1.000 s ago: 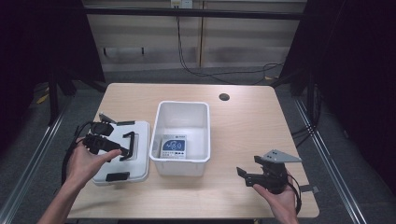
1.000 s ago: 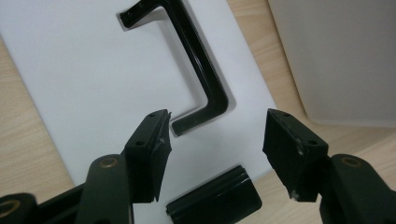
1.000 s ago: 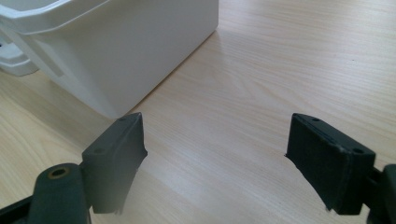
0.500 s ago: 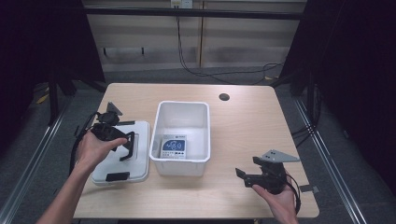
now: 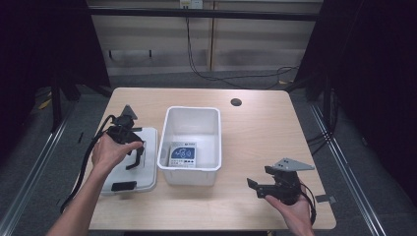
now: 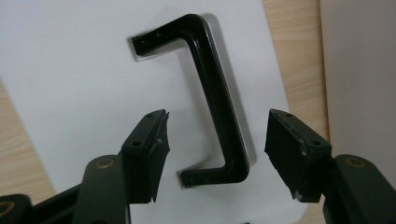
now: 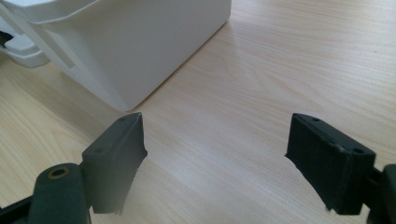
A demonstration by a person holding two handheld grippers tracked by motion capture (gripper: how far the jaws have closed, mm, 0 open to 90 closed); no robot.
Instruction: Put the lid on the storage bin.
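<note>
Two grippers are held over a wooden bench (image 5: 255, 128), one in each hand. Nearest, at the front right corner, the right gripper (image 5: 256, 184) is held low in the right hand (image 5: 290, 206), its jaws spread wide with nothing between them; in the right gripper view the jaws are seen over bare wood, pointed toward a lower corner of a white bin (image 7: 140, 42).

At the front left, a flat white lid (image 5: 129, 169) is laid on the bench just beside the bin, and a black latch piece (image 5: 123, 186) is seen at its near edge. A black U-shaped handle (image 6: 212, 98) is fixed on top of the lid. The left gripper (image 6: 217, 149) is held above this handle by the left hand (image 5: 112, 150), with a cable trailing off the bench edge; its jaws are opened wide on either side of the handle bar, and no contact with it can be made out.

Further in, the open bin (image 5: 192, 113) is set at the middle of the bench, and a blue-and-white packet (image 5: 182, 154) is seen lying on its floor against the near wall. Farthest, a dark round hole (image 5: 236, 102) is seen near the back edge of the bench.
</note>
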